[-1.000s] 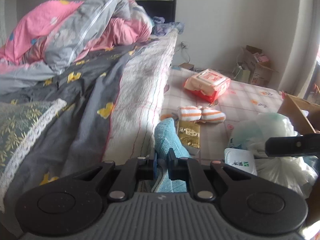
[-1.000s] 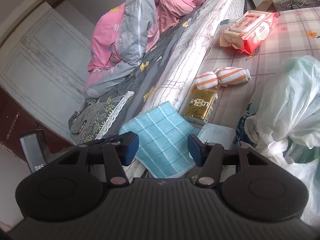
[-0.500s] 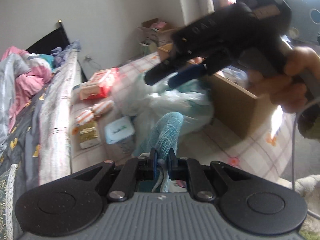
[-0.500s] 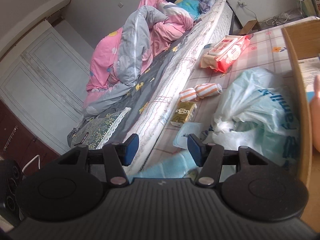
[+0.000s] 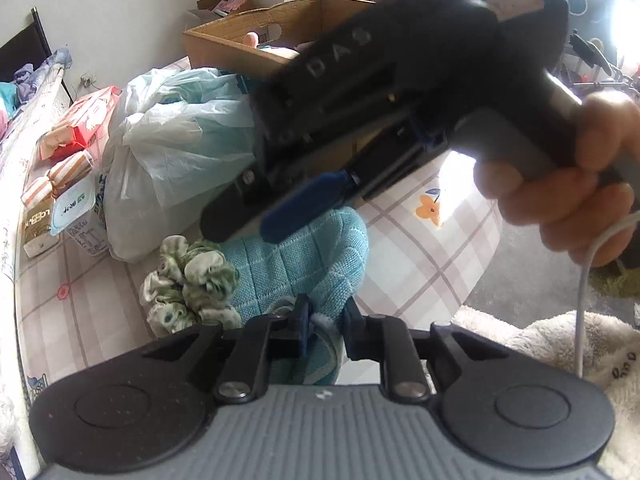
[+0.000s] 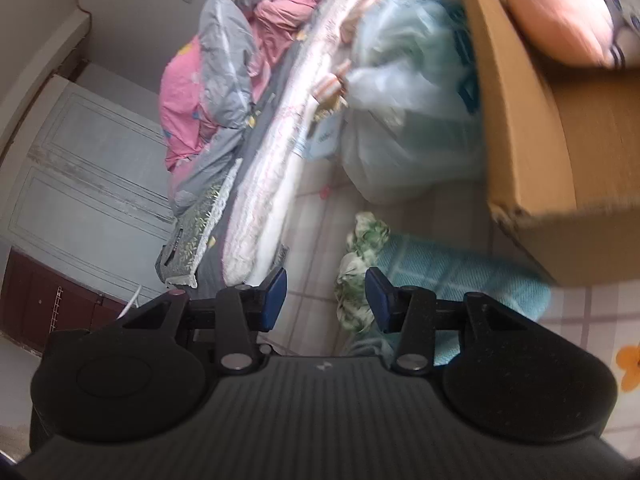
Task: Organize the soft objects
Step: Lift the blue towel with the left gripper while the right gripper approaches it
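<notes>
Left claw: the left claw [image 5: 323, 326] was opening. The turquoise waffle-weave cloth [image 5: 304, 256] lay slack between its jaws, no longer pinched as it was a second ago.
Right claw: the right claw [image 6: 326, 294] was closing but had nothing between its jaws. The checked sheet showed through the gap.
Change: a second ago the cloth was clamped and held up near the mattress edge. Now it lay on the checked sheet just ahead of the left claw, beside the brown cardboard box [image 6: 532, 152].
Meaning: judged as a release under way. The cloth was set down near the box, not inside it, so it likely still needs a lift over the wall.
Cloth position: directly ahead of the left claw; just right of the right claw's tips and running under them.
Scrunchie: one green-and-white ruffled fabric scrunchie [image 5: 188, 280], touching the cloth on its left side, just ahead of the right claw's right finger.
Bag: one pale blue-white plastic bag [image 5: 172, 152], beyond the scrunchie, against the box.
Box contents: one peach plush item [image 6: 560, 12] visible over the rim; the rest hidden.
Other counts: one red-and-white wipes pack [image 5: 86, 120]; two orange-striped rolled cloths [image 5: 56, 178], far left of the left claw.
Hand: one hand [image 5: 568, 184] gripped the right claw's handle.
</notes>
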Available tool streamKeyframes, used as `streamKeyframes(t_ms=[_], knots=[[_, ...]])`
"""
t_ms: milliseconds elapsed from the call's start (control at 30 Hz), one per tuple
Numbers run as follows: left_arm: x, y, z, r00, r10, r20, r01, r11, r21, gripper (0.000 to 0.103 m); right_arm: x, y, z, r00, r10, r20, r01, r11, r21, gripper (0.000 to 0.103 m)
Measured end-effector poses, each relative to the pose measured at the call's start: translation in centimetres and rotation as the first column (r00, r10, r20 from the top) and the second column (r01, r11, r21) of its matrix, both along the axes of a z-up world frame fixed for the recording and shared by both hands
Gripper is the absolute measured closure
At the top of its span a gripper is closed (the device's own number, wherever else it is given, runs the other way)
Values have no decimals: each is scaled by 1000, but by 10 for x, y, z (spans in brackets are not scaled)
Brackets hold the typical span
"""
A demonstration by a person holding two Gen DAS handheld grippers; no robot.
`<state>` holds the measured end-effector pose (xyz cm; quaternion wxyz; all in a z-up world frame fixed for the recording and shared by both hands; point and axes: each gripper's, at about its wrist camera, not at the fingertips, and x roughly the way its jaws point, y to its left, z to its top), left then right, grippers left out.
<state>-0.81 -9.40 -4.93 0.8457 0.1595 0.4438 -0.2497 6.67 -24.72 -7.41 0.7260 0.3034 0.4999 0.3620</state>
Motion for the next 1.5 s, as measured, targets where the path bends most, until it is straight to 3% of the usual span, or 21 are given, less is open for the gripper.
streamKeyframes(t_ms=[133, 367, 533, 933, 1133, 1333, 1500], knots=[[-5, 3, -4, 1000, 4, 4, -4, 1000, 25, 60, -6, -7, -31, 996, -22, -91, 19, 999, -37, 63], [-16, 2, -11, 1000, -23, -19, 24, 997, 77, 49, -10, -9, -55, 987, -41, -157, 32, 998, -60, 64], [-13, 5, -17, 1000, -2, -25, 4, 998, 55, 49, -5, 10, -51, 988, -11, -156, 4, 999, -43, 64], [-8, 28, -28, 998, 16, -58, -18, 999, -28, 55, 35, 81, -33, 992, 95, -88, -109, 979, -171, 65], [-10, 41, -32, 998, 11, -60, -15, 997, -72, 55, 47, 111, -39, 984, 134, -114, -155, 966, -205, 69], [-12, 54, -37, 998, 21, -64, -27, 995, -100, 55, 69, 143, -46, 976, 177, -129, -201, 958, -205, 72], [-8, 56, -37, 997, 41, -72, -49, 992, -114, 56, 90, 164, -41, 975, 202, -95, -214, 965, -151, 70]])
